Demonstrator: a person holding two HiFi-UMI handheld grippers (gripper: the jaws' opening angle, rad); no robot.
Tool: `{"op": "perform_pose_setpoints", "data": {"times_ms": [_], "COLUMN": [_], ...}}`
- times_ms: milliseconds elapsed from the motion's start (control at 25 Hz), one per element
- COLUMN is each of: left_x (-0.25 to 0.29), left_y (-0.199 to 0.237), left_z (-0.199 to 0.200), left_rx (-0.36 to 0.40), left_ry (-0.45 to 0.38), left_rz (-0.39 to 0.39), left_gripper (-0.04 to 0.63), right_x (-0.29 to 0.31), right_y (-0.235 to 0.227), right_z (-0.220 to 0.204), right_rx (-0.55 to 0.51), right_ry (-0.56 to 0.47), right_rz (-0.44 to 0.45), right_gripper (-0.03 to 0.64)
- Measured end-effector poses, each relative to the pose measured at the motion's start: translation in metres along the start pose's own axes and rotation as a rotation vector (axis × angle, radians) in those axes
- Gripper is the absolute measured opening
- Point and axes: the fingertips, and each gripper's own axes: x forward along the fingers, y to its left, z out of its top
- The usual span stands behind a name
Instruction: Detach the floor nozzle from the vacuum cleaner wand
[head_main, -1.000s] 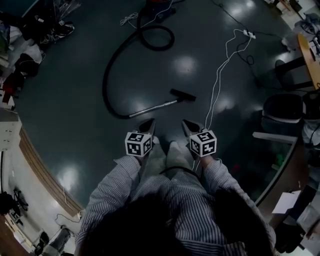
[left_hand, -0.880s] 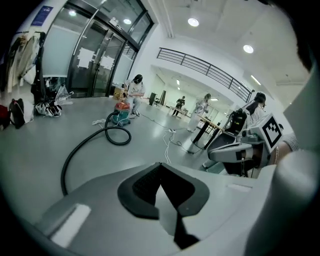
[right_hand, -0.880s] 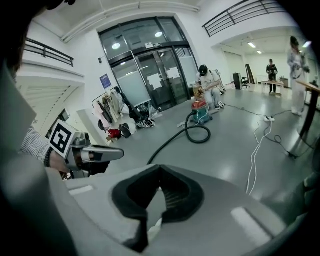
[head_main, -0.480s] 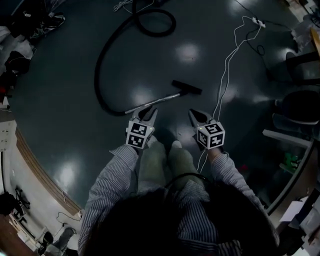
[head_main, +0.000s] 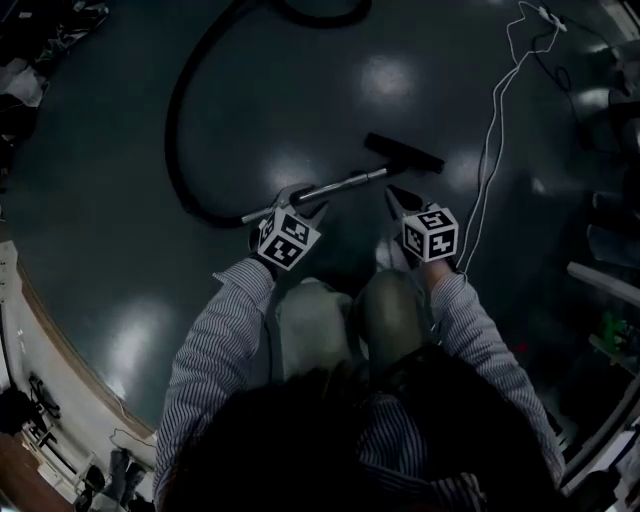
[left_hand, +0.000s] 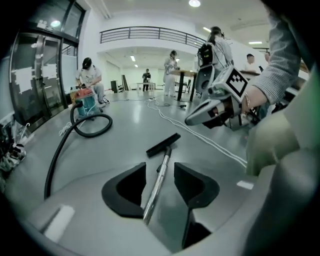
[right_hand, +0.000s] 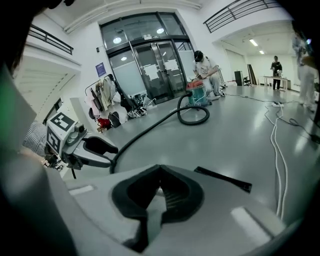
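Approach step. Left tongs (left_hand: 160, 170) just opening, released around wand (left_hand: 156, 185); right tongs (head_main: 400, 198) clenched, empty. Next: clamp wand, open right tongs at floor nozzle (head_main: 403, 153).

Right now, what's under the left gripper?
The metal wand lies on the floor under the left gripper, between jaws that have just been opening, and is not gripped. The gripper's body covers the stretch of wand right beneath it.

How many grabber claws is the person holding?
2. The left gripper has just been opening its jaws, with the wand between them; the right gripper, shut and empty, sits near the floor nozzle. None hidden.
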Motion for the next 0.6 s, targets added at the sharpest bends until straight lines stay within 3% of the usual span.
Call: {"op": "perform_pose_setpoints", "data": {"times_ms": [400,600], "left_x": [0.16,0.204], "left_y": [0.005,0.003], "left_z": [-0.137,-0.172], "left_rx": [0.319,0.34], "left_ry": [0.24,0.362], "left_rz": [-0.154,-0.194], "left_gripper": [0.223,0.262], "right_x": [0.079,0.075], "right_y": [-0.075,-0.097], "right_z": [-0.075,-0.085], "right_rx": [0.005,0.081], "right_ry": [-0.065,-0.106], "right_rz": [-0.012,-0.025], "right_gripper": [0.002,0.002]}}
